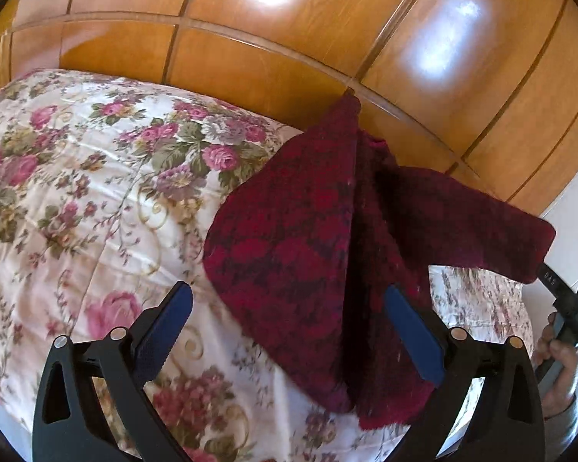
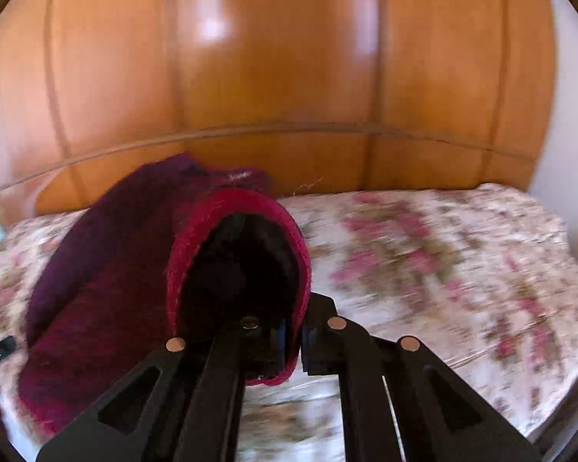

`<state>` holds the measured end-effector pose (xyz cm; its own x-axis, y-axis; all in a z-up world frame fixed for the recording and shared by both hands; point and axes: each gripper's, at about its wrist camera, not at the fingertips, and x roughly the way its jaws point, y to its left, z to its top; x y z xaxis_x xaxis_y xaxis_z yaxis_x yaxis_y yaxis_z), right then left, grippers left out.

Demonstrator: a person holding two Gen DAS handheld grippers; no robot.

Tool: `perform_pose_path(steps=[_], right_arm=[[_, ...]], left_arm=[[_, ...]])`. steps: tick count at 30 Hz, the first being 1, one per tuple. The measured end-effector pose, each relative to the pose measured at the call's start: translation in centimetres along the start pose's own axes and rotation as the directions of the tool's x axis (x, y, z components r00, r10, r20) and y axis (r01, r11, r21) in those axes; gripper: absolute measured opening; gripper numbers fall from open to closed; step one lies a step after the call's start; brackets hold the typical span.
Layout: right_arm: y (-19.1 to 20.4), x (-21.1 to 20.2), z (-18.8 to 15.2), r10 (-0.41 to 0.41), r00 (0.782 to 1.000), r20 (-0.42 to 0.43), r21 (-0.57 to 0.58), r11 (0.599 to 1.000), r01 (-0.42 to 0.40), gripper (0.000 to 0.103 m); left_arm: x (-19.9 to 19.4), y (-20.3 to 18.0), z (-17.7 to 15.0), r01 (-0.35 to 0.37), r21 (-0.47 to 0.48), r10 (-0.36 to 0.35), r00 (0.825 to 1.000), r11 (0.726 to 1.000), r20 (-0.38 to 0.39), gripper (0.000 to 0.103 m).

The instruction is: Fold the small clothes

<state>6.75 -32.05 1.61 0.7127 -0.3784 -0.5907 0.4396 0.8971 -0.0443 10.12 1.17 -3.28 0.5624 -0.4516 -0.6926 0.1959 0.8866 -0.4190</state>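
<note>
A dark red knitted garment [image 1: 289,231] lies on the floral bedspread [image 1: 77,192], its body folded along a middle crease. One sleeve [image 1: 481,223] stretches off to the right, where my right gripper [image 1: 539,269] pinches its end, held by a hand [image 1: 558,354]. My left gripper [image 1: 289,290] hangs open over the garment's near part, its blue pads [image 1: 173,319] wide apart and pressing nothing. In the right wrist view the right gripper [image 2: 293,346] is shut on the red cuff [image 2: 242,254], which drapes over and hides the fingertips. The garment's body [image 2: 108,277] trails to the left.
Glossy wooden panels [image 1: 327,38] rise right behind the bed. A white wall [image 2: 570,115] stands at the right. Bare floral bedspread [image 2: 443,269] spreads to the right of the garment, and its edge curves down at the near right.
</note>
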Motion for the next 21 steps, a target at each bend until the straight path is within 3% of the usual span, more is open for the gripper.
perform_pose_path(steps=[3,5,8,11,15,19,21], right_arm=[[-3.9,2.3,0.6,-0.076,0.997,-0.027,0.061,0.995,0.077,0.004],[-6.6,4.0,1.1,-0.156,0.987,-0.043,0.085,0.984,0.159,0.004],[-10.4,6.6,2.0,-0.257,0.963,-0.081,0.122,0.956,0.266,0.004],[-13.7,8.9,2.5,-0.328,0.936,-0.130,0.157,0.925,0.346,0.004],[-16.8,11.0,2.5,-0.381,0.905,-0.190,0.190,0.890,0.415,0.004],[-18.4,12.0,1.9,-0.366,0.900,-0.235,0.211,0.885,0.415,0.010],[-18.2,11.3,1.4,-0.365,0.903,-0.227,0.205,0.889,0.410,0.038]], left_arm=[[1.5,-0.5,0.9,0.000,0.022,0.001,0.999,1.000,-0.046,0.094],[3.2,-0.4,1.2,-0.025,0.055,0.031,0.993,0.998,-0.110,0.065],[5.6,1.0,1.5,-0.010,0.038,0.018,0.979,0.999,-0.204,0.034],[6.0,2.3,2.1,-0.013,0.040,0.021,0.979,0.999,-0.205,0.011],[4.9,4.2,4.7,-0.086,0.044,0.092,0.985,0.995,-0.143,0.010],[3.9,7.9,9.7,-0.220,0.014,0.221,0.973,0.975,-0.073,0.009],[3.8,9.5,11.9,-0.284,0.005,0.284,0.957,0.959,-0.053,0.009]])
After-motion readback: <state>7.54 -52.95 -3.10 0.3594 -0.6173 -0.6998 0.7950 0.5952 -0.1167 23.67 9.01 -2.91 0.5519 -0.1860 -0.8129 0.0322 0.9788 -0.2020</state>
